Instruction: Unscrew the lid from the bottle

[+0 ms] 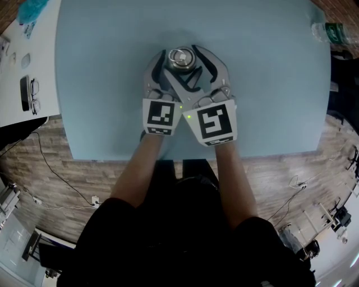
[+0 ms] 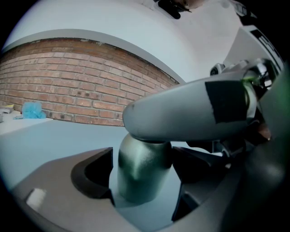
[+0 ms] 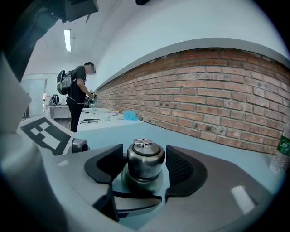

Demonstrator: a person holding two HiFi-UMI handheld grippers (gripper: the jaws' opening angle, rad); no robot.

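Note:
A small steel bottle (image 1: 180, 58) stands upright on the pale blue table (image 1: 269, 101), its lid (image 3: 145, 154) topped by a wire ring. My left gripper (image 2: 142, 174) is shut low on the bottle's body (image 2: 141, 170), with a dark pad pressed to each side. My right gripper (image 3: 145, 165) comes in higher and is shut on the lid, its pads close against both sides. In the left gripper view one grey finger of the right gripper (image 2: 190, 113) crosses above the body and hides the lid. In the head view both grippers meet at the bottle, crossing each other.
A plastic water bottle (image 1: 332, 32) lies at the table's far right corner. A white side table at the left holds glasses (image 1: 29, 92) and a crumpled blue thing (image 1: 31, 10). A person with a backpack (image 3: 77, 93) stands far off. A brick wall runs behind.

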